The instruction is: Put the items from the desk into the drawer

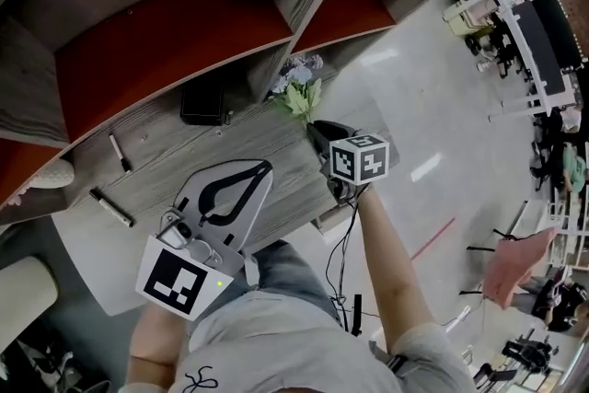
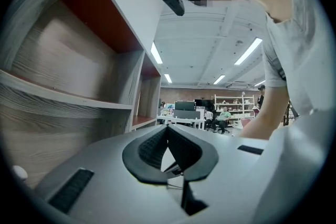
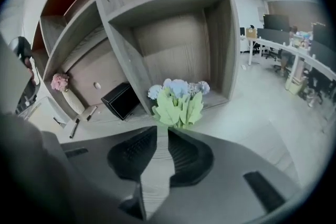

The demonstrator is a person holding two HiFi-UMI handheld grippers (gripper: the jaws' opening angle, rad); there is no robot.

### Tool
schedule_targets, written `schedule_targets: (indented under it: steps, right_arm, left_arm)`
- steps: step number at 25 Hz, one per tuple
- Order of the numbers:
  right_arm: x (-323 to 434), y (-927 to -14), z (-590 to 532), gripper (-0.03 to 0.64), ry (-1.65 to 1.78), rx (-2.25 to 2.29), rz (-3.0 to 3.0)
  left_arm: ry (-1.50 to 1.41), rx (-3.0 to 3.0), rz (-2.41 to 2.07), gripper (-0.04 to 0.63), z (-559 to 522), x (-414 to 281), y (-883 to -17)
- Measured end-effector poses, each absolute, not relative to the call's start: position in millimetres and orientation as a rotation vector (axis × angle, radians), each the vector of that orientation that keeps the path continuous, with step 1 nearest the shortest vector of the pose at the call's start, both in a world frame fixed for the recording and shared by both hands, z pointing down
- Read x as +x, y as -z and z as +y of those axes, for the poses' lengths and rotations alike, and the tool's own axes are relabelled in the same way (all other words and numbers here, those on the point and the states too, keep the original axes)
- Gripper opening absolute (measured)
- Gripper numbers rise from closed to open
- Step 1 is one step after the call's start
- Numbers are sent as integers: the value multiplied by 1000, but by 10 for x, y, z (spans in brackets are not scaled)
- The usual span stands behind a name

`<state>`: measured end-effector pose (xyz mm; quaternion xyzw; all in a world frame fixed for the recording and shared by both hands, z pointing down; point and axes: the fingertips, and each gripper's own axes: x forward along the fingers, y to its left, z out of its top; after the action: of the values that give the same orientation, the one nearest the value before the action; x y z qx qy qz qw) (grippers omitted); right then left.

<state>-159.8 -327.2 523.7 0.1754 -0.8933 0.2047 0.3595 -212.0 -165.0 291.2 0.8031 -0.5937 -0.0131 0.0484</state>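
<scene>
Far left on the bench, grey wood-grain laminate, lie two markers. They are thin dark cylinders, flat and loose, well apart from each other and untouched.

The left tongs hover over the bench's near edge. The black ribbed pads are pinched together at the tips with nothing between them, and the shell is smooth grey plastic. It looks parked and idle, aimed up at the shelf unit, which has pale wood-look boards and red-brown backs.

The black box is matte and rectangular, pushed back against the shelf divider.

Next to it, the flowers have pale blue heads and light green leaves. They look artificial, probably soft and light.

The right tongs point straight at the flowers from just short of them. The pads are slightly parted and empty, with bench grain showing through the gap. It reads as lining up to grab the bunch.

All items are on the bench; I can't make out the drawer.
</scene>
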Motion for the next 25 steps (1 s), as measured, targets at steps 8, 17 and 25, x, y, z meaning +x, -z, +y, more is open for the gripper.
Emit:
schedule_targets:
  steps: [8, 17, 25]
  right_arm:
    - [-1505, -5800, -3400, 87, -508, 440, -2106]
    - [-1488, -6081, -3422, 52, -468, 460, -1993]
    - [-1473, -6079, -3418, 34, -423, 470, -1986]
  left_arm:
    - [27, 2390, -1851, 9, -1624, -2264, -3034]
    - [11, 2343, -1892, 9, -1583, -2417, -3121]
    - [12, 2342, -1888, 9, -1611, -2360, -3132]
